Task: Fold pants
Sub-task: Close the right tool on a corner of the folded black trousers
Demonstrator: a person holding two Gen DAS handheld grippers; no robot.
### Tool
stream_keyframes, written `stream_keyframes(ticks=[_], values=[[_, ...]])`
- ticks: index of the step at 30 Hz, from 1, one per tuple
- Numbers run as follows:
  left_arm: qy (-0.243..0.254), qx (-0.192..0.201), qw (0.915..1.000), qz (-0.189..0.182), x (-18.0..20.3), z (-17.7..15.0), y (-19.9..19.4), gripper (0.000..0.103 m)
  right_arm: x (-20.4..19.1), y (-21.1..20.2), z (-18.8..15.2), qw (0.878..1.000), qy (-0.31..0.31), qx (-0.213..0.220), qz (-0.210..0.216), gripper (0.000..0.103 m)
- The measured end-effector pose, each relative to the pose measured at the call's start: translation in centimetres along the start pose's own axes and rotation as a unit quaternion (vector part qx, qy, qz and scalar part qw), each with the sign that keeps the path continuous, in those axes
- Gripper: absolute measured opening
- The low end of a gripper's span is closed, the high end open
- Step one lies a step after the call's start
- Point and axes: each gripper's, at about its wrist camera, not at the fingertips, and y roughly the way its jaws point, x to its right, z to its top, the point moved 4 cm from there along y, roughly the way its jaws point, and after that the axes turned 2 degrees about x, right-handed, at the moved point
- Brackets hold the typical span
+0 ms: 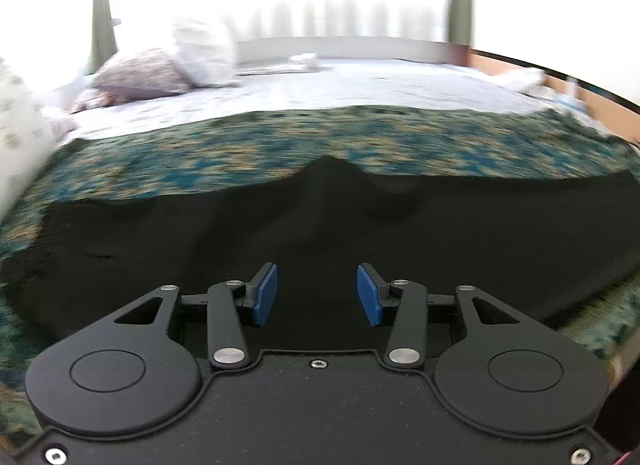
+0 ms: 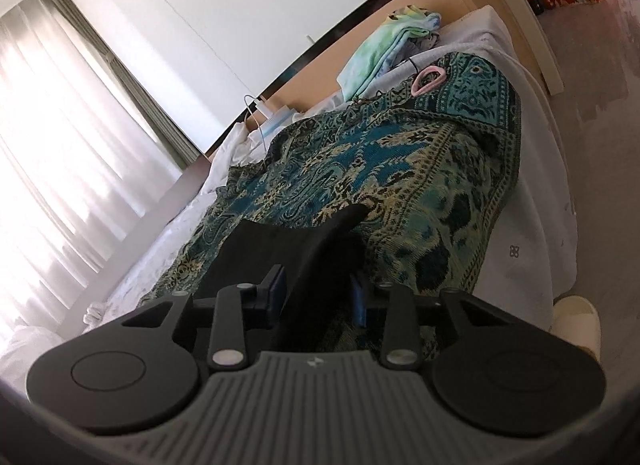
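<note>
Black pants (image 1: 320, 217) lie spread across a teal patterned blanket (image 1: 280, 145) on a bed. In the left wrist view my left gripper (image 1: 317, 293) hovers just above the pants' near edge. It is open, its blue pads (image 1: 265, 295) stand well apart, and nothing is between them. In the right wrist view a raised fold of the black pants (image 2: 288, 249) runs up between the fingers of my right gripper (image 2: 320, 297). The cloth fills the gap from pad to pad, and the gripper is shut on it. The view is tilted, with the blanket (image 2: 400, 169) beyond.
Pillows (image 1: 140, 69) and a white bundle (image 1: 204, 51) sit at the bed's far left. A folded green tie-dye cloth (image 2: 384, 49) and a pink ring (image 2: 428, 79) lie near the headboard. The bed's edge drops to the floor (image 2: 600, 105) at right.
</note>
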Motion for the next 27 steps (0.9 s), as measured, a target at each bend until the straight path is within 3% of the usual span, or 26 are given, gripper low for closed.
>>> stream_keyframes(ticks=[5,7,12,19,22,23,24,27], values=[[0.015,-0.049,0.9987,-0.007,2.5,-3.2,1.7,0.043,-0.1,-0.3,0.1,1.0,0.01,-0.007,-0.008,0.051],[0.007,-0.027,0.9996,-0.007,2.4,-4.3,1.3,0.044,-0.6,-1.1,0.1,1.0,0.017,-0.022,-0.01,0.052],[0.0,-0.034,0.9994,-0.007,2.2,-4.5,1.3,0.045,-2.0,-1.0,-0.4,0.998,-0.043,-0.052,0.009,0.064],[-0.003,-0.031,0.9995,-0.006,1.6,-4.6,1.3,0.046,-2.5,1.0,-0.7,0.998,-0.051,-0.021,-0.003,0.062],[-0.003,-0.03,0.9995,-0.007,1.6,-4.7,1.3,0.046,-2.1,2.2,-0.4,0.999,-0.042,-0.014,-0.018,0.045],[-0.003,-0.029,0.9996,-0.008,1.6,-4.7,1.3,0.046,-1.6,2.6,-0.2,0.999,-0.028,-0.012,-0.026,0.032],[-0.002,-0.028,0.9996,-0.009,1.6,-4.7,1.2,0.046,-1.1,2.8,0.2,0.999,-0.007,-0.015,-0.031,0.027],[-0.005,-0.025,0.9996,-0.01,1.6,-4.9,1.1,0.046,-0.4,2.5,0.7,0.999,0.025,-0.027,-0.015,0.027]])
